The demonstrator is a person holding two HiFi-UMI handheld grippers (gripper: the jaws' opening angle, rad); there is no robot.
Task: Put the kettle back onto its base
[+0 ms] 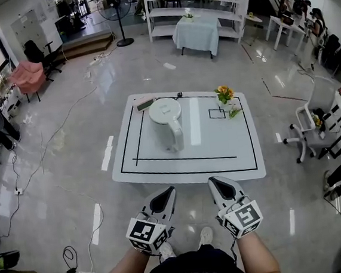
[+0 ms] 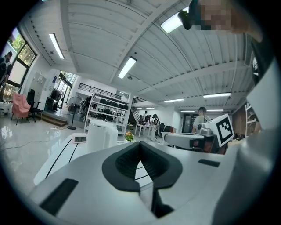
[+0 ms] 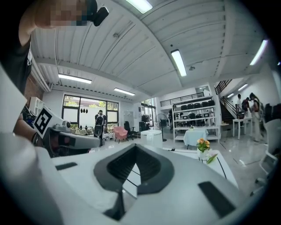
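As the left gripper (image 1: 166,193) and right gripper (image 1: 218,184) hover clenched and empty low in the frame, the white kettle (image 1: 167,124) stands beyond them at centre on a white table (image 1: 232,157), with flowers (image 1: 225,93) at its upper right.

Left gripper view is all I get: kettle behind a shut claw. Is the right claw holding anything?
Observer: No, the right claw is shut with nothing between its jaws.
Operator: Are we over the table yet?
Observer: No. Head view shows the left claw and the right claw both short of the table, over the floor.
Operator: Which way does the handle face?
Observer: The kettle stands with its handle toward the table's near edge, facing us.
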